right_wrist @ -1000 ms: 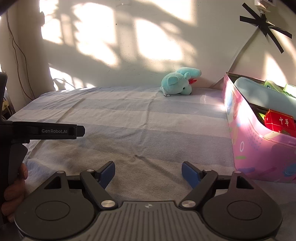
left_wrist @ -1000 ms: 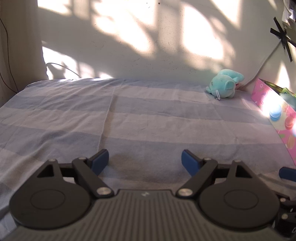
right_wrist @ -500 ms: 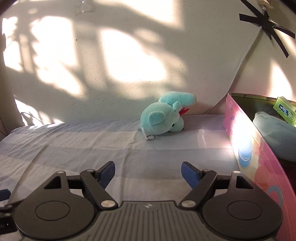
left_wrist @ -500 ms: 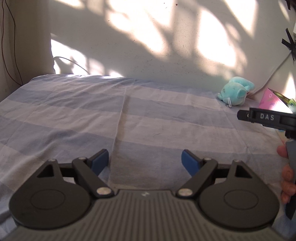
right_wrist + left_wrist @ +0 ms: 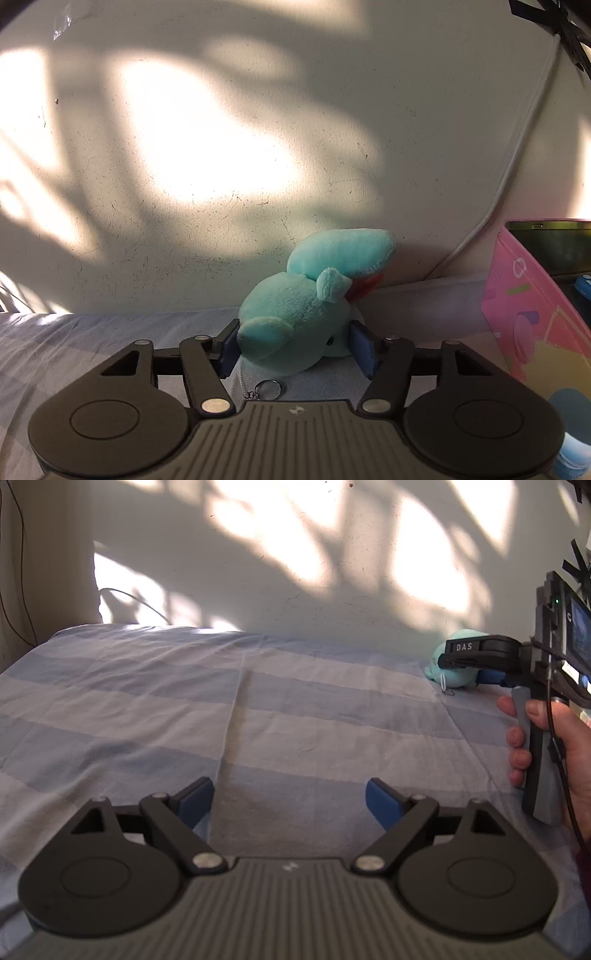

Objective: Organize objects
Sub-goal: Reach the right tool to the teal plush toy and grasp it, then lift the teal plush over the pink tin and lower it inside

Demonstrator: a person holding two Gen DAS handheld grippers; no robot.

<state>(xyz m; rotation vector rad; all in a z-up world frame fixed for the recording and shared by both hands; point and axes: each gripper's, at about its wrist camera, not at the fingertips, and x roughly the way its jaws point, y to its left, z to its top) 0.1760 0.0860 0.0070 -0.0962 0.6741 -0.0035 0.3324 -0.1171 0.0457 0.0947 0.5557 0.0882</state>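
Note:
A teal plush toy (image 5: pixel 295 314) with a red patch lies on the striped bedsheet (image 5: pixel 74 332) against the wall. My right gripper (image 5: pixel 295 347) has its jaws closing on it, and both blue pads (image 5: pixel 364 350) touch its sides. The toy's metal key ring (image 5: pixel 269 389) lies just in front of the jaws. The left wrist view shows the same plush toy (image 5: pixel 436 664) at the far right, partly hidden by the right gripper (image 5: pixel 476 653) in a person's hand (image 5: pixel 554 746). My left gripper (image 5: pixel 290 797) hovers open over the bedsheet (image 5: pixel 184 701) with nothing between its fingers.
A pink patterned box (image 5: pixel 524 295) stands close to the right of the plush toy, with dark contents barely showing. A white cable (image 5: pixel 517 147) runs down the wall behind. The sunlit wall (image 5: pixel 295 572) bounds the bed at the back.
The right gripper moved forward to the plush toy and narrowed its jaws around it. The left wrist view turned slightly, and the right gripper and hand now show further in.

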